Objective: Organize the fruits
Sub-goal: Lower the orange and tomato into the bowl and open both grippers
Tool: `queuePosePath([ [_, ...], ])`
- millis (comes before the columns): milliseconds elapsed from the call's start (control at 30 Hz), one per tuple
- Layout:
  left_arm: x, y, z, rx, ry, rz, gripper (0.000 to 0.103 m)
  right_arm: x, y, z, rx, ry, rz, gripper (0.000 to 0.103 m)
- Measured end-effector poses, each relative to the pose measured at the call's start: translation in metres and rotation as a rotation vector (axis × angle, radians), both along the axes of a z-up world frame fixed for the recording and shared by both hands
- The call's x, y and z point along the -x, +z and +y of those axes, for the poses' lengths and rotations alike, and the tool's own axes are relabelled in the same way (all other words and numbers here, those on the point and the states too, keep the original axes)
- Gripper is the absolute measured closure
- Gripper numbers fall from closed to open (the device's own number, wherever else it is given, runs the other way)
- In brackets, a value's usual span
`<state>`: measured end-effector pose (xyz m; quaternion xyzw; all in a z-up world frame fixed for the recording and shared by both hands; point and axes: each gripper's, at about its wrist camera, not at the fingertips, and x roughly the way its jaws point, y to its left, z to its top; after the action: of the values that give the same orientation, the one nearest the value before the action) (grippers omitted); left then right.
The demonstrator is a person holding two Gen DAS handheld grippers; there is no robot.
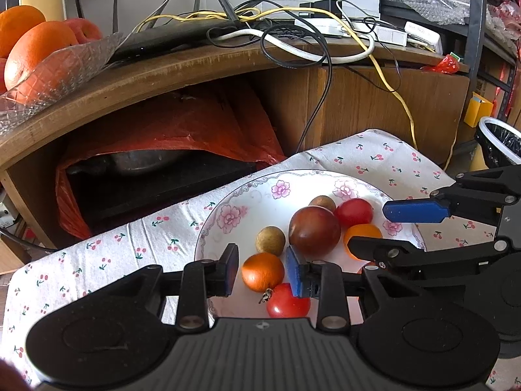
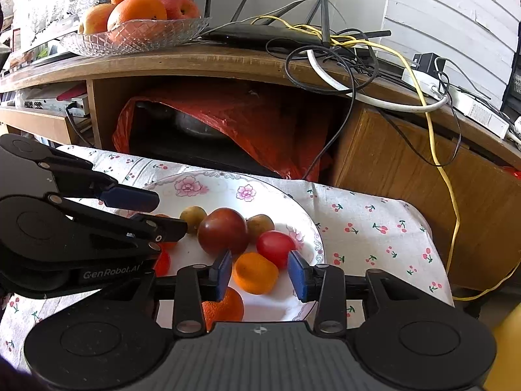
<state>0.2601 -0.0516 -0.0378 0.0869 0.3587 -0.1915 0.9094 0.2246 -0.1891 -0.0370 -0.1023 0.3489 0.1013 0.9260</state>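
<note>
A white flowered plate [image 1: 234, 202] [image 2: 228, 182] on a cherry-print cloth holds several small fruits: a dark red plum [image 1: 314, 230] [image 2: 223, 235], small oranges [image 1: 262, 272] [image 2: 255, 273], red tomatoes [image 1: 286, 301] [image 2: 275, 248] and brown longans [image 1: 270, 240] [image 2: 192, 216]. My left gripper [image 1: 262, 273] is open with its blue pads either side of a small orange. My right gripper [image 2: 260, 272] is open around another small orange. Each gripper shows in the other's view, the right one [image 1: 384, 228] and the left one [image 2: 166, 213] both over the plate.
A glass bowl [image 2: 136, 37] [image 1: 49, 81] of big oranges and apples stands on the wooden cabinet top [image 1: 195, 65]. Tangled cables and a router [image 2: 325, 42] lie there too. A red bag over a pot [image 1: 169, 137] fills the shelf below. A bin [image 1: 498, 143] stands at the right.
</note>
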Motion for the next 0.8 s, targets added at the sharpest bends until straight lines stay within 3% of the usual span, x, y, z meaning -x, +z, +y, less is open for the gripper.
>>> queuePosePath([
  [367,0.007,0.010,0.006,0.005,0.016,-0.016,0.061,0.006,0.004,-0.001,0.004,-0.007,-0.009,0.063],
  [800,0.023,0.025,0.019,0.005,0.046,-0.035,0.051,0.018,0.013,0.001,0.007,-0.013,-0.024,0.055],
])
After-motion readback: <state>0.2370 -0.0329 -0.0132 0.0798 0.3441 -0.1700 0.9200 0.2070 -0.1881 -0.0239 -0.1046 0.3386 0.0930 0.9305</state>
